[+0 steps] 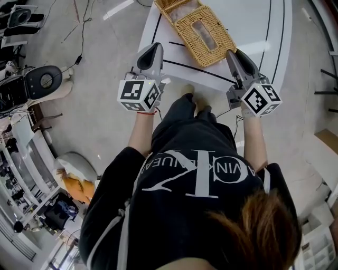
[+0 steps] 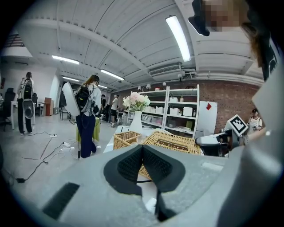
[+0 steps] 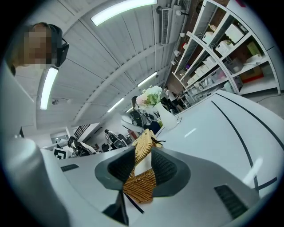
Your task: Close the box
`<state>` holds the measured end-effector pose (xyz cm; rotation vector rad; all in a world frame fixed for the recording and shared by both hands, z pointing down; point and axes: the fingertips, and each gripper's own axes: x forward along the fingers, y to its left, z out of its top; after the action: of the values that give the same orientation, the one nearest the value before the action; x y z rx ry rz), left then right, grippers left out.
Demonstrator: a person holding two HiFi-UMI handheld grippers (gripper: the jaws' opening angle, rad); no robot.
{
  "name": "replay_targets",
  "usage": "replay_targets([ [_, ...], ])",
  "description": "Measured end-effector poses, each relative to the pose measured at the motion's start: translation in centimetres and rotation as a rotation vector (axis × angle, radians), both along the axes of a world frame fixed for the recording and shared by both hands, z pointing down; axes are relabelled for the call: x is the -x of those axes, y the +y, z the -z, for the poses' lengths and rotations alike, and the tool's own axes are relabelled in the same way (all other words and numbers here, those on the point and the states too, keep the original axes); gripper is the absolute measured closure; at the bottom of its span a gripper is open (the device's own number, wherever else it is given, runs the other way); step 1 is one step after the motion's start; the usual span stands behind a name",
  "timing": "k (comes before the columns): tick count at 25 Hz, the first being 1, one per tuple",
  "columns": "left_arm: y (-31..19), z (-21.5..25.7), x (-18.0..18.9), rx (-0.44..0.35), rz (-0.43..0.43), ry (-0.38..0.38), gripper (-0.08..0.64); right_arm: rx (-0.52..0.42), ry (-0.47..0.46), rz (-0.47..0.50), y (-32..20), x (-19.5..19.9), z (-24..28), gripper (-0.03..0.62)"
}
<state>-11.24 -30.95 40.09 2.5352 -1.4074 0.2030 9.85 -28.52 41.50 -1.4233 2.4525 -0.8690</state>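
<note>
Two grippers face the open woven box (image 1: 177, 6) on the table (image 1: 253, 26): it looks light, stiff and rough, so the near edge of its lid (image 1: 217, 41) seems best to pinch; the left gripper (image 2: 142, 148) has its fingers pressed together on nothing, and the right gripper (image 3: 143, 155) has its fingers spread at that edge.

Open-plan lab or workshop space, not a home. Exposed white ceiling with long strip lights (image 2: 178, 37) and a ceiling air unit (image 2: 164, 70). Bare brick wall (image 2: 230, 95) at the back, white open shelving (image 2: 182, 111) stacked with boxes in front of it. Smooth grey floor (image 1: 100, 105) with loose cables (image 2: 49, 153) trailing across it. Black-and-white equipment (image 1: 45, 79) parked along the floor edge. Big white table (image 1: 248, 26) with black lines as the work surface. A person with a backpack (image 2: 86, 115) stands around, others further off. Vase of flowers (image 2: 136, 116) as a prop.
</note>
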Motion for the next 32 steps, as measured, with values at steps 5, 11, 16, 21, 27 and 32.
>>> replay_targets([
  [5, 0.5, 0.0, 0.3, 0.005, 0.002, -0.005, 0.549, -0.022, 0.021, 0.034, 0.2, 0.0, -0.3, 0.469],
  [11, 0.7, -0.5, 0.6, 0.012, 0.004, -0.008, 0.549, -0.043, 0.16, 0.096, -0.1, 0.2, -1.7, 0.431],
  [16, 0.9, -0.4, 0.8, 0.013, 0.006, -0.007, 0.549, -0.055, 0.203, 0.088, -0.2, 0.3, -1.7, 0.426],
  [21, 1.3, 0.0, 0.9, 0.011, 0.009, -0.005, 0.549, -0.055, 0.227, 0.078, -0.1, 0.0, -1.3, 0.415],
  [27, 1.6, -0.4, 2.2, 0.001, 0.029, -0.001, 0.549, -0.079, 0.276, 0.05, -0.1, -0.5, -0.9, 0.427],
  [32, 1.1, 0.3, 2.0, -0.015, 0.037, 0.003, 0.549, -0.117, 0.324, 0.048, -0.6, -1.0, 0.6, 0.449],
])
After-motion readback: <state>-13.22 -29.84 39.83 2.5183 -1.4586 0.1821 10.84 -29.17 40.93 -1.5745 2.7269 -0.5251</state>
